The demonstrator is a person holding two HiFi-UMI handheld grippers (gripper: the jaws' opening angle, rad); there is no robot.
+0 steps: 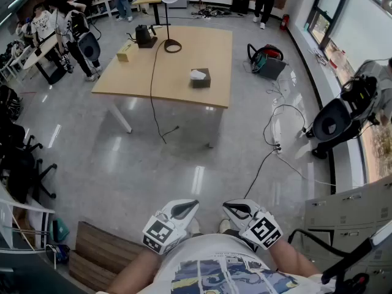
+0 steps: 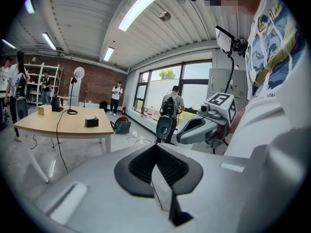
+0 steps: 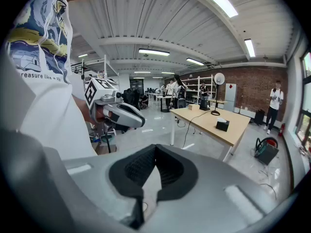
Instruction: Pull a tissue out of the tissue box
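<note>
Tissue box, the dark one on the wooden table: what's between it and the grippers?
Head view: only bare grey floor and the tan wooden table's near edge.

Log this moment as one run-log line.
phase: before approach | left claw: shut, empty | right claw: shut, empty | tissue box: on distant table | tissue: untouched

The left hand-held gripper [image 1: 188, 207] and right hand-held gripper [image 1: 230, 207] hang side by side just in front of the torso [image 1: 214, 262], tips angled toward each other and tilted slightly down. Each has its jaws pressed together on nothing. A bare forearm [image 1: 131, 275] trails behind the left one.
</note>
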